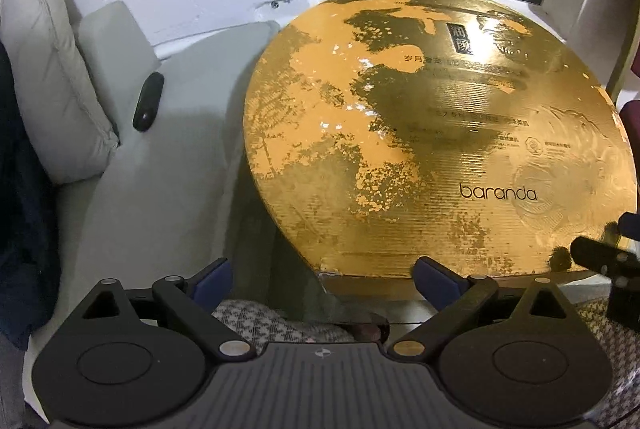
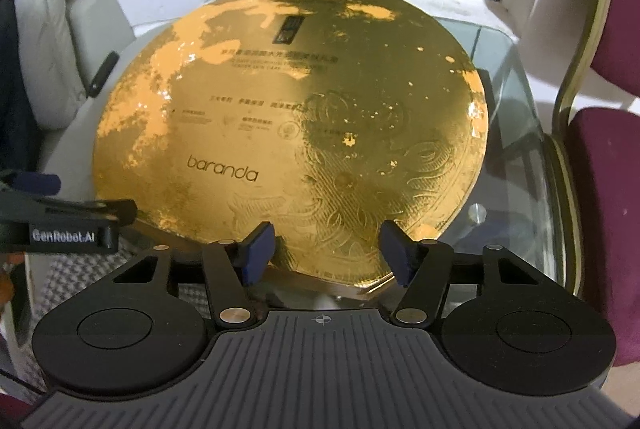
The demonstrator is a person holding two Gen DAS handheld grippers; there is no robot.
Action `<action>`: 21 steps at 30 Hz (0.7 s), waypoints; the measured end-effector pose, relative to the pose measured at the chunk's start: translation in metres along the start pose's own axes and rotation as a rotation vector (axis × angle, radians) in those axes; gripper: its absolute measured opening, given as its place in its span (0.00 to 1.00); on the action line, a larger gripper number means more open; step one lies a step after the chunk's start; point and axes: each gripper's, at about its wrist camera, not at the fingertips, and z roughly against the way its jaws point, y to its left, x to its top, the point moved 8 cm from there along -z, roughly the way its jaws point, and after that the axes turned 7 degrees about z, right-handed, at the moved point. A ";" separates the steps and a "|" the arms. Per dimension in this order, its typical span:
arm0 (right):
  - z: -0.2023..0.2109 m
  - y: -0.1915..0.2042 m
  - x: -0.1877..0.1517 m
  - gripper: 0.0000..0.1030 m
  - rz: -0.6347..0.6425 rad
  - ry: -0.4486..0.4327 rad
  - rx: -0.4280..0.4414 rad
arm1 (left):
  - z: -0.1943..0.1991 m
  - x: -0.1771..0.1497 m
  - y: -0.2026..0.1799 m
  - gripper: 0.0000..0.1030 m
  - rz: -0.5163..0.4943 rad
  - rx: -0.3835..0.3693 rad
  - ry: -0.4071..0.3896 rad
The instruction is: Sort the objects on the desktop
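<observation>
In the left wrist view the left gripper (image 1: 322, 279) stands wide and empty at the lower middle of the frame, with only its right-hand finger over the near edge of the gold disc (image 1: 440, 133), which spreads up and to the right across the glass table (image 2: 516, 133). In the right wrist view the right gripper (image 2: 328, 249), jaws partly apart and holding nothing, straddles the disc's near rim at lower centre. The right hand looks nearer and squarer to that rim; the round disc offers no long axis.

The gold disc (image 2: 288, 117) reads "baranda"; the left hand-held gripper (image 2: 68, 235) "GenRobot.AI".
</observation>
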 end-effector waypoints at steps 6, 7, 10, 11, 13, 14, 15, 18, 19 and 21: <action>0.015 0.004 -0.004 0.61 0.020 0.005 0.005 | 0.024 -0.012 -0.011 0.95 -0.028 -0.053 0.015; 0.023 0.004 -0.003 0.61 0.016 -0.008 0.011 | 0.030 -0.012 -0.012 0.96 -0.036 -0.060 0.010; 0.047 0.005 0.000 0.64 0.009 -0.053 0.023 | 0.050 -0.012 -0.017 0.98 -0.049 -0.075 -0.020; 0.057 0.005 0.001 0.65 0.007 -0.070 0.022 | 0.057 -0.012 -0.019 0.99 -0.049 -0.081 -0.028; 0.075 0.004 0.003 0.69 -0.003 -0.102 0.023 | 0.068 -0.013 -0.022 0.99 -0.049 -0.101 -0.042; 0.083 0.004 0.004 0.70 -0.008 -0.116 0.023 | 0.072 -0.013 -0.024 0.99 -0.051 -0.112 -0.047; 0.092 0.003 0.005 0.71 -0.014 -0.129 0.024 | 0.077 -0.014 -0.026 0.99 -0.055 -0.122 -0.050; 0.109 0.003 0.003 0.74 -0.022 -0.150 0.022 | 0.089 -0.018 -0.033 0.99 -0.060 -0.148 -0.055; 0.114 0.003 0.002 0.74 -0.027 -0.152 0.022 | 0.092 -0.020 -0.035 0.99 -0.062 -0.155 -0.054; 0.123 0.003 -0.001 0.75 -0.039 -0.158 0.022 | 0.098 -0.024 -0.039 0.99 -0.064 -0.169 -0.051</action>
